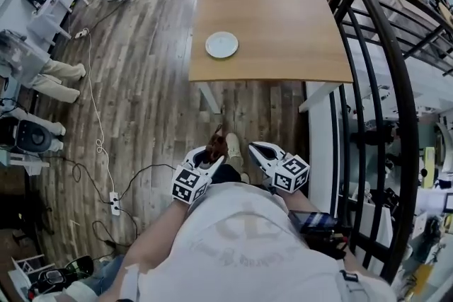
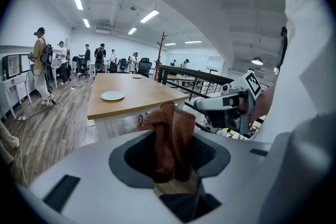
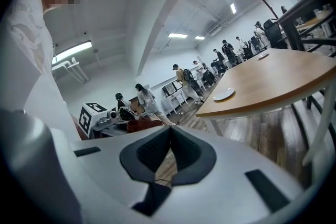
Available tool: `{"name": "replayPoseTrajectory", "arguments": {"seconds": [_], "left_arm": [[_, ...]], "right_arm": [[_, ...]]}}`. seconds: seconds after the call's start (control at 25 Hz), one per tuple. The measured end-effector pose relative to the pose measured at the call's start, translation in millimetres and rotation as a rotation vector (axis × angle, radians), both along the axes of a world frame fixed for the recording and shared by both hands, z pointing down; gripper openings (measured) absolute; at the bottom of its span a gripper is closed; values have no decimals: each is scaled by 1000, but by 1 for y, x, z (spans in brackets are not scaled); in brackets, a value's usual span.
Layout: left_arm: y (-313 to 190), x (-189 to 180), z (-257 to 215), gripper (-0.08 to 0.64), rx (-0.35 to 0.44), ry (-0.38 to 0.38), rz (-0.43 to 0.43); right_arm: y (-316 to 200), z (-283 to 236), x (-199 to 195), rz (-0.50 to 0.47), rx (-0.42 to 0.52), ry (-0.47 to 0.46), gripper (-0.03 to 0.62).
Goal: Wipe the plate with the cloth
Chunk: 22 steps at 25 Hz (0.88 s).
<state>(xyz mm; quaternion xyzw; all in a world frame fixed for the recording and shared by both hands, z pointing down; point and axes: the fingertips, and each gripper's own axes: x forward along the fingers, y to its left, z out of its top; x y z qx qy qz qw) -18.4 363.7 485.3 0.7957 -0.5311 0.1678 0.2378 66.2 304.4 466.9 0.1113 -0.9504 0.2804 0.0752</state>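
The left gripper (image 1: 211, 152), low centre in the head view, has its fingers (image 2: 135, 160) pinched on a crumpled rust-red cloth (image 2: 170, 131), likely carried ready for wiping. The right gripper (image 1: 259, 151) beside it is empty, fingers (image 3: 149, 150) pressed together. The round white plate (image 1: 221, 44) sits well ahead, upper centre, near the front edge of the pale wooden surface (image 1: 283, 25). Plank floor (image 1: 141, 81) lies left, a black railing (image 1: 382, 81) right.

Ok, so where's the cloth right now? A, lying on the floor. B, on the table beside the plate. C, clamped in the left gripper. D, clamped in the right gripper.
C: the reddish cloth is pinched in the left gripper, as its own view shows, while the right gripper is shut on nothing.
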Motion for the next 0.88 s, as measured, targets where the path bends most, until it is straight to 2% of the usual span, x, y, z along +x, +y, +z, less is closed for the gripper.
{"name": "replayPoseTrajectory", "arguments": {"seconds": [0.4,0.88], "left_arm": [[-83,-11,28,170,-9,63,6],[-173,-46,17,170,10,98,38]], "right_arm": [[-67,26,6,44,-16,79,14],[-153,6,-20,91,22,130,14]]}}
